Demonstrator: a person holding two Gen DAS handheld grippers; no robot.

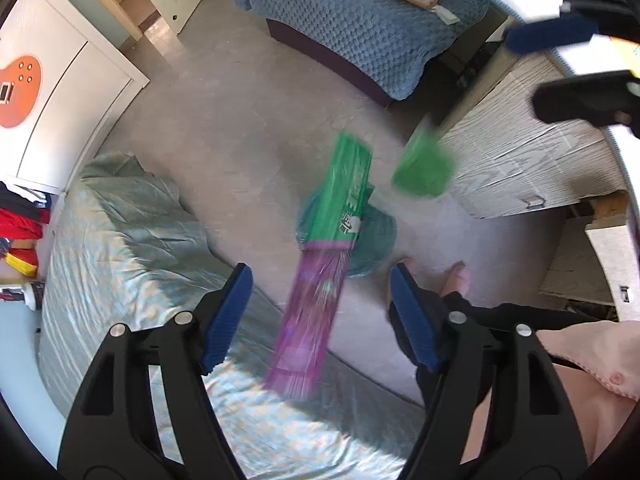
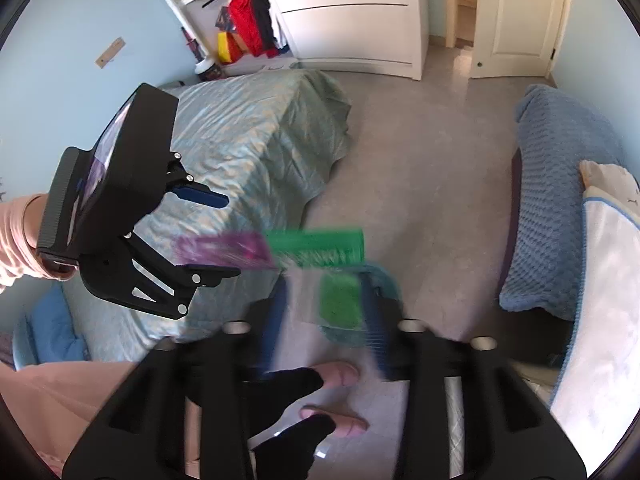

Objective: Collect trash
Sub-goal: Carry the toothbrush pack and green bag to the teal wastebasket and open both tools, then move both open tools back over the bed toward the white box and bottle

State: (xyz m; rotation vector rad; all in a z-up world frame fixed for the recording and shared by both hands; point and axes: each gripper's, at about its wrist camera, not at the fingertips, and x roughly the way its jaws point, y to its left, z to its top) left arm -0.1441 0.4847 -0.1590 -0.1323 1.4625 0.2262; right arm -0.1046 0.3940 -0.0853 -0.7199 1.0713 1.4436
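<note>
A long green and purple wrapper (image 1: 324,264) is in mid-air, blurred, between and beyond my open left gripper (image 1: 320,316); neither finger touches it. It hangs over a teal-lined bin (image 1: 378,236) on the floor. A green crumpled piece (image 1: 424,168) is also in mid-air, blurred, to the right. In the right wrist view the wrapper (image 2: 280,250) and the green piece (image 2: 340,300) are above the bin (image 2: 384,280). My right gripper (image 2: 324,320) is open and blurred, with nothing between its fingers. The left gripper (image 2: 224,236) shows at left, open.
A bed with a pale green cover (image 1: 140,248) is at left. A blue-covered couch (image 1: 360,20) is across the floor. A wooden drawer unit (image 1: 528,160) stands at right. The person's feet (image 2: 340,376) are beside the bin. A white wardrobe (image 2: 360,20) stands at the back.
</note>
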